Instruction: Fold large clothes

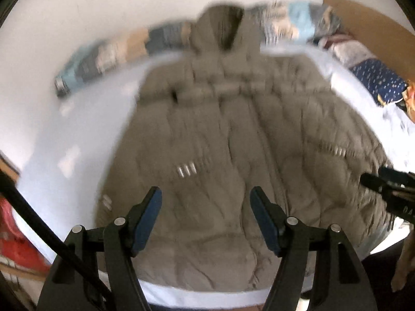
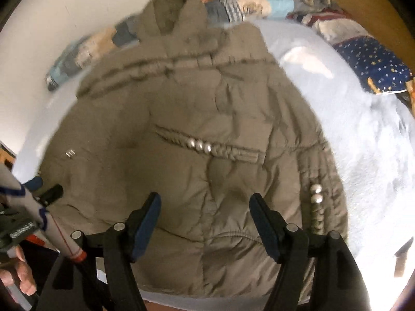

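On the bed (image 2: 337, 103), the coat (image 2: 181, 129) lies lengthwise — hood far, hem near; left claw (image 1: 206, 217) and right claw (image 2: 205, 217) (both parted, empty) hover above the hem.

Coat fills the middle of the bed; open sheet to either side.

The padded coat (image 2: 186, 129) covers most of the bed (image 2: 350, 134) from near edge to hood. Bare sheet lies open along its right side, and a narrower strip on its left. The far edge is blocked by a row of folded clothes (image 2: 259, 2) against the wall (image 1: 77, 13); the far right corner by a star-print pillow (image 2: 373, 64). Both grippers, left gripper (image 1: 206, 220) and right gripper (image 2: 205, 220), hang above the hem, jaws apart, nothing between them.
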Demonstrator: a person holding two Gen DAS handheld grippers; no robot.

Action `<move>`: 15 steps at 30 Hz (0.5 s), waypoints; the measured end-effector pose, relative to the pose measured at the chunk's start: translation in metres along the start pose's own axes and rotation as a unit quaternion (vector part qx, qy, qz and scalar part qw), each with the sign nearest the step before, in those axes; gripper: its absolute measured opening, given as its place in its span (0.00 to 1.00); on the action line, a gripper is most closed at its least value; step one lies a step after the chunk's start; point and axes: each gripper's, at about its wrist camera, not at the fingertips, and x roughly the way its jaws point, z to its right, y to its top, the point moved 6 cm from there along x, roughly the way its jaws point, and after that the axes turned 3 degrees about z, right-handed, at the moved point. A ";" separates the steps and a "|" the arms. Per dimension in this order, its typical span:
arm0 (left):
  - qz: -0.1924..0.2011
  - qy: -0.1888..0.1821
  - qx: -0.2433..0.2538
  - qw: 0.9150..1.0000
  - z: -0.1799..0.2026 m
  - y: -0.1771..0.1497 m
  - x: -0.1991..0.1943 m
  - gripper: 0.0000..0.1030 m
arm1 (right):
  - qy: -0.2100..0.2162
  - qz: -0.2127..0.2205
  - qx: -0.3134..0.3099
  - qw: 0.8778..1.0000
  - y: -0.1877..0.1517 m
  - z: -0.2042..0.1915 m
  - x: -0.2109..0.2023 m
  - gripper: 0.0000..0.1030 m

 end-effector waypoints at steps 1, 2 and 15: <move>0.012 0.001 0.004 1.000 -0.001 0.007 -0.006 0.69 | 0.010 0.008 0.004 1.000 0.002 -0.001 -0.006 0.73; 0.025 -0.001 0.005 1.000 -0.003 0.015 -0.011 0.70 | 0.019 0.013 0.006 1.000 0.003 -0.001 -0.011 0.73; 0.075 -0.031 -0.043 0.996 -0.042 0.105 -0.007 0.72 | 0.097 0.039 0.016 0.994 0.064 -0.035 -0.080 0.73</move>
